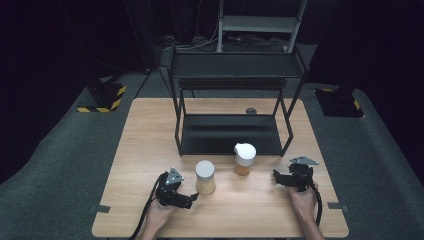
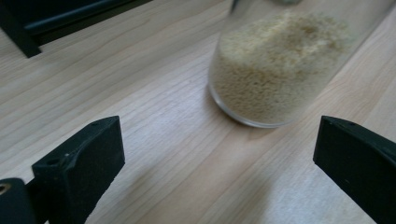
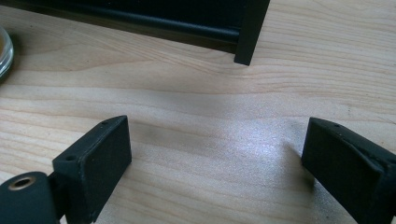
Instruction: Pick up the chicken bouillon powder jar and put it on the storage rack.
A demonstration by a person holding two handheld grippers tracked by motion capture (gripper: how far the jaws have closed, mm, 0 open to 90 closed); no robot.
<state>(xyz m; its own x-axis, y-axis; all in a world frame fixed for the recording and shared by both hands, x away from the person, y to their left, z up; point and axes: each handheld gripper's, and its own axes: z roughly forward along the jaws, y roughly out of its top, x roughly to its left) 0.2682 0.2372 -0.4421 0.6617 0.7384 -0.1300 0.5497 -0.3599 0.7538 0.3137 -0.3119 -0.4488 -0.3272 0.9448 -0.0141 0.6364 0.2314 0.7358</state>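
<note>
Left gripper [image 1: 192,199] low over the near table, jaws spread wide, nothing between them. Grain-filled glass jar [image 1: 205,177] with pale grey lid just ahead of the tips, close but apart; in the left gripper view the jar's base [image 2: 261,84] up-right of centre, bare wood between jaws and glass.

Right gripper [image 1: 276,176] near the right side of the table, jaws likewise wide and empty, pointed toward the second jar [image 1: 244,159], white-lidded, well apart from it. Right gripper view: sliver of glass [image 3: 3,51] at left edge, shelf foot [image 3: 247,44] ahead.

Jars near each other, not touching, just in front of the black shelf [image 1: 232,132]. Open wood on the near half and both flanks of the wooden table [image 1: 150,125]. Dark grey carpet around; room beyond black.
</note>
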